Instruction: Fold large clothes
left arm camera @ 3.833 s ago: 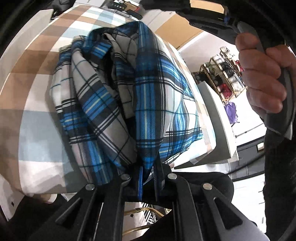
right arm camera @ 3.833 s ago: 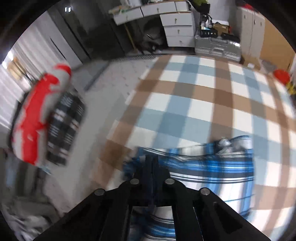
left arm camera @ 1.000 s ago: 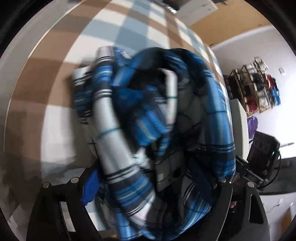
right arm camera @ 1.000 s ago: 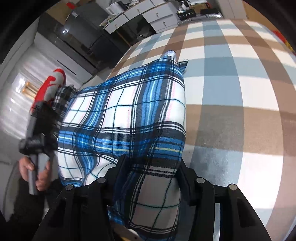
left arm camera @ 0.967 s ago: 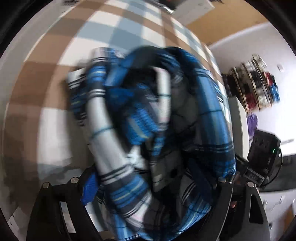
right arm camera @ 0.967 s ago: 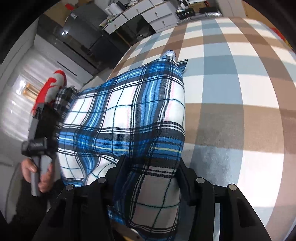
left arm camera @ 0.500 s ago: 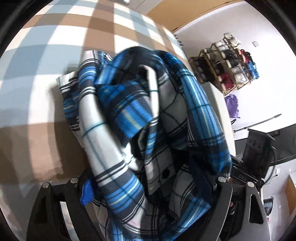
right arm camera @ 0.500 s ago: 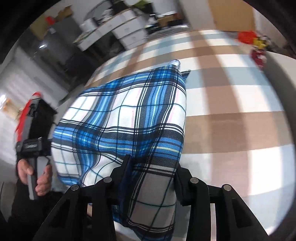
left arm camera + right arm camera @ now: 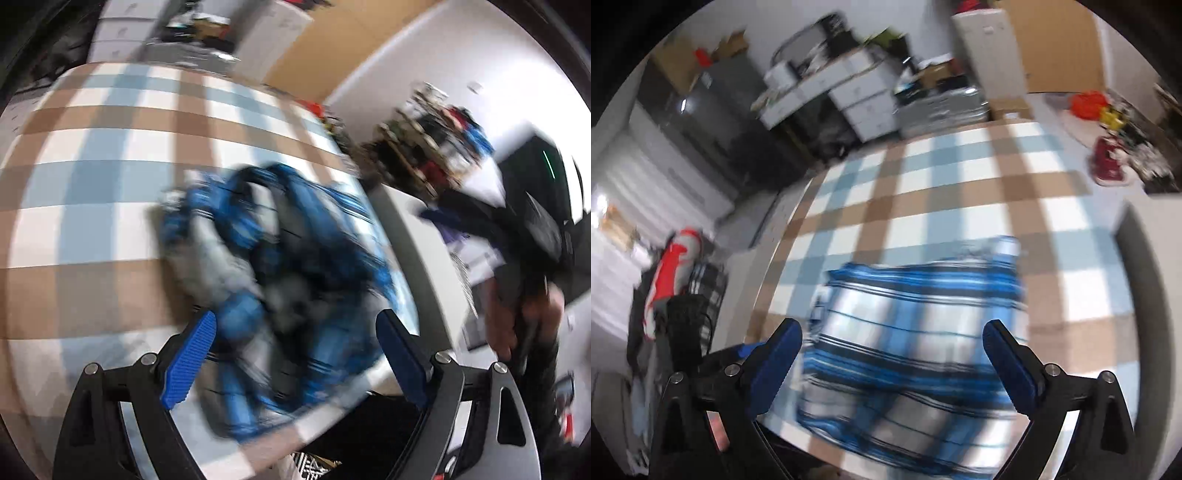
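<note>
Right tool (image 9: 892,354): jaws have just been opening, now spread wide and clear of the cloth.
Left tool (image 9: 295,341): jaws wide, blue pads off the fabric.
Plaid shirt (image 9: 916,332): folded bundle lying at the near edge of the checked bed (image 9: 960,184).
Open room: bare checks beyond and right of the shirt.
Bed edge: far side meets white drawers (image 9: 864,99).
Writing: none legible; blurred.
</note>
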